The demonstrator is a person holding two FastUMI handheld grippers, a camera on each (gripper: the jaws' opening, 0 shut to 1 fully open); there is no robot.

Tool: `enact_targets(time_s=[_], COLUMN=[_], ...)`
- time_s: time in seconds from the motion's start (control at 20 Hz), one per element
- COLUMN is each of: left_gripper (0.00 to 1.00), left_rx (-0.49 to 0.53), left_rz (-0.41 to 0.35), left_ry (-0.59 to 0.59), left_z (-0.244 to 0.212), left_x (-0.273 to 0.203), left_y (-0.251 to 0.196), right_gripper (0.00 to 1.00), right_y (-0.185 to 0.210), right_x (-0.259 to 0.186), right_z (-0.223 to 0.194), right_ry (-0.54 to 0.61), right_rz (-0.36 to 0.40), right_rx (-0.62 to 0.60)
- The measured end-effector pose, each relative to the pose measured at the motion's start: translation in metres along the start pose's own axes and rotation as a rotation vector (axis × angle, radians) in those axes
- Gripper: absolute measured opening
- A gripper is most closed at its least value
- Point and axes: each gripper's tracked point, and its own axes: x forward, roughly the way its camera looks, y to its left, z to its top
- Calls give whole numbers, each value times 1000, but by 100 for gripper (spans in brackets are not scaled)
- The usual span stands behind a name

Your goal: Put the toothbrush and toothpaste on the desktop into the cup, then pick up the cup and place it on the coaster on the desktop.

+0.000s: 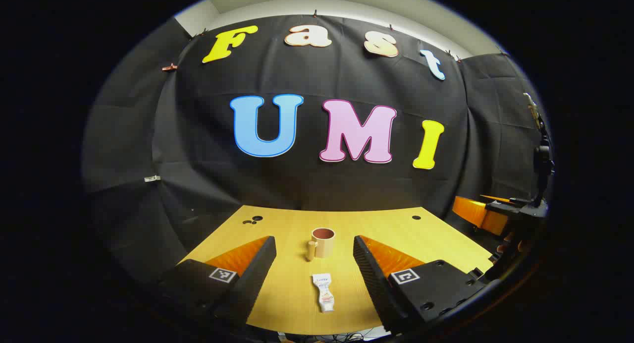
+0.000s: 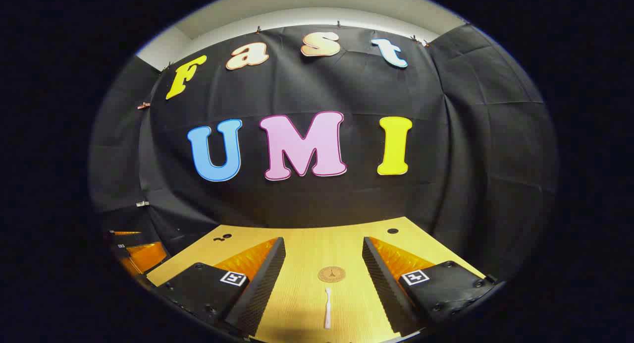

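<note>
Both grippers gape wide, holding nothing: left gripper (image 1: 314, 254) frames the cup (image 1: 323, 242) and toothpaste (image 1: 324, 292); right gripper (image 2: 323, 256) frames the coaster (image 2: 331, 274) and toothbrush (image 2: 327, 307).

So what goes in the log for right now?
left claw: open, toothpaste ahead | right claw: open, toothbrush ahead | cup: empty | coaster: bare

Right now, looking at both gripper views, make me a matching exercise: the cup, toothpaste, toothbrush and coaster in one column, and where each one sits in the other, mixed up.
Things:
1. cup
2. toothpaste
3. toothbrush
4. coaster

Places:
A. flat on the desktop, nearer the left hand-held gripper than the cup
B. round disc beyond the toothbrush
C. upright, beyond the toothpaste
D. lying between the right hand-held gripper fingers, nearest that camera

Pairs: 1-C, 2-A, 3-D, 4-B
</note>
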Motion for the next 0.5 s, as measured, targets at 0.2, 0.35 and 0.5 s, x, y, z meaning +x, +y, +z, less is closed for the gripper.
enact_targets(time_s=[0.2, 0.35, 0.5], left_gripper=[98, 97, 97], left_rx=[5, 19, 16], left_rz=[-12, -24, -34], left_ry=[50, 52, 57], left_z=[-14, -15, -17], left_x=[14, 24, 30], left_y=[-10, -17, -24], right_gripper=[97, 97, 96], right_y=[-5, -8, -11], right_x=[11, 15, 19], right_z=[-9, -13, -19], right_ry=[30, 44, 64], right_rz=[6, 12, 16], right_rx=[-11, -3, -6])
